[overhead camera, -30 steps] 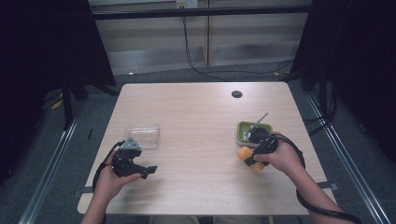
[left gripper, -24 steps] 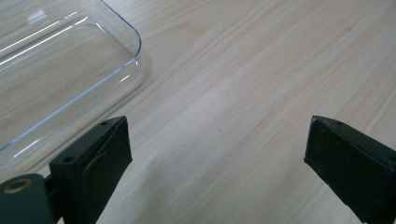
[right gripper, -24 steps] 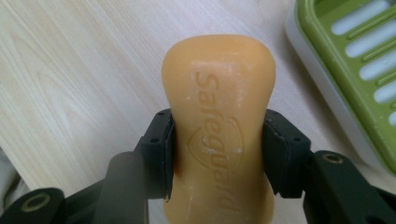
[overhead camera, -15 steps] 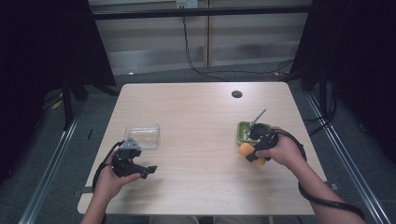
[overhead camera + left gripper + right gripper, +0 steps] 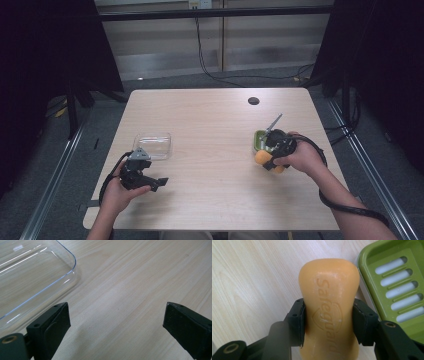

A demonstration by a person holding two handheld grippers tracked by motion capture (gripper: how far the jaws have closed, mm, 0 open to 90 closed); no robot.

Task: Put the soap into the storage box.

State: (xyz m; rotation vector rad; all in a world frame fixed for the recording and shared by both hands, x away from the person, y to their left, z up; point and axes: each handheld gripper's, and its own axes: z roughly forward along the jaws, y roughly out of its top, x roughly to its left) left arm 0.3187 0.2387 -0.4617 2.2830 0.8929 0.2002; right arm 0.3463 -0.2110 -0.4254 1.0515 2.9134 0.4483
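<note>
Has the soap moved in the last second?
Yes, slightly. In the high view the soap, held in the right claw, has edged up the frame beside the green dish, which has stayed put on the table.

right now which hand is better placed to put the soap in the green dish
Right. The right tongs already clamp the orange soap bar beside the green soap dish. The left tongs are open by the clear container across the table.

Left tongs (image 5: pixel 117 322) wide apart over bare wooden table (image 5: pixel 130 285); clear plastic container (image 5: pixel 32 282) just beside left jaw.
</note>
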